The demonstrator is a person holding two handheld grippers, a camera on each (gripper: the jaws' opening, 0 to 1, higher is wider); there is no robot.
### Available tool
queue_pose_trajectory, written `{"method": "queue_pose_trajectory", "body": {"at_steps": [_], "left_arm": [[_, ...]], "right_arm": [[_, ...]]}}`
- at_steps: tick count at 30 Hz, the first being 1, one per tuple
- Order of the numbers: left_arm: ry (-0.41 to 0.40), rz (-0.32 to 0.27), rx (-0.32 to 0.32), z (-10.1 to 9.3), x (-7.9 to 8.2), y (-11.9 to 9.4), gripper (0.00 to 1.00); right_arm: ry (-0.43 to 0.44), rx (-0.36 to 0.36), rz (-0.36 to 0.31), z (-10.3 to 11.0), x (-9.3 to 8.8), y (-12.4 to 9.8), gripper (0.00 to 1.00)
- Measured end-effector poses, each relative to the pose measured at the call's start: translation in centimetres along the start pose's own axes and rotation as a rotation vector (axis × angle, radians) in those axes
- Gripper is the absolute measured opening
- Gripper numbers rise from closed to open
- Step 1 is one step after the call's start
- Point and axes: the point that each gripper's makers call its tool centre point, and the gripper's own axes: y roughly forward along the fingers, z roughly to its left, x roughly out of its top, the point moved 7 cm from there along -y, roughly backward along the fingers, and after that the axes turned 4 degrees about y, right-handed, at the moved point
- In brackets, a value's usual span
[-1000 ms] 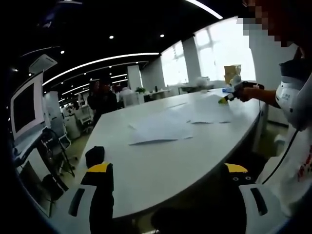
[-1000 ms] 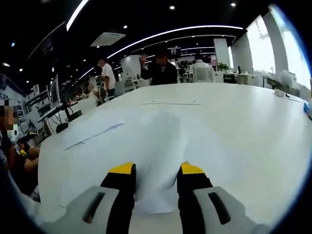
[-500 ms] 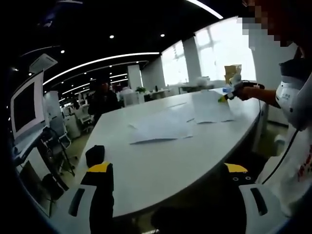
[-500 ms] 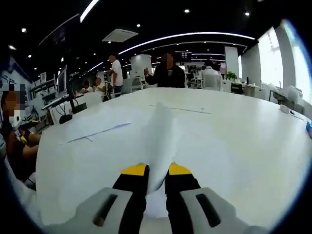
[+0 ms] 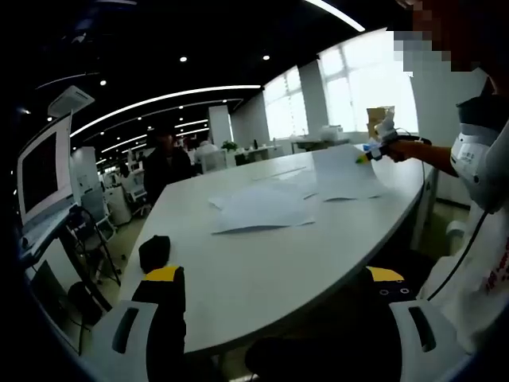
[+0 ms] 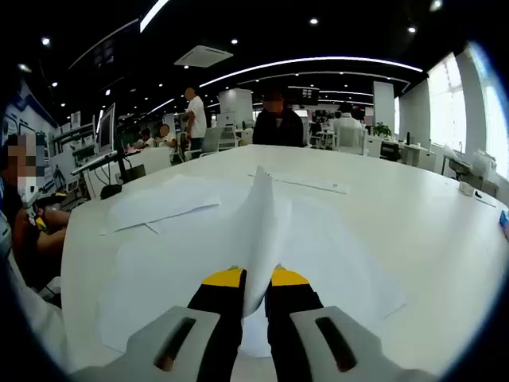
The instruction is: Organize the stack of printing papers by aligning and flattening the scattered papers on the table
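Right tool (image 6: 254, 278) — jaws clenched on a sheet of paper (image 6: 262, 215), its edge lifted off the white desk (image 6: 413, 231). Left tool (image 5: 274, 278) — jaws spread wide, grasping nothing, at the desk's near edge. Loose papers (image 5: 258, 211) lie flat mid-desk.

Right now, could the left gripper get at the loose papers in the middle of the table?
Probably yes: the left gripper is open, hanging off the table edge, and bare tabletop lies between it and the papers.
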Motion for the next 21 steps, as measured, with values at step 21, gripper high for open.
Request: {"method": "queue_pose_trajectory", "body": {"at_steps": [21], "left_arm": [[0.001, -0.005, -0.012, 0.0, 0.5, 1.0, 0.94]], "right_arm": [[-0.066, 0.048, -0.034, 0.7, 2.3, -1.4, 0.00]]}}
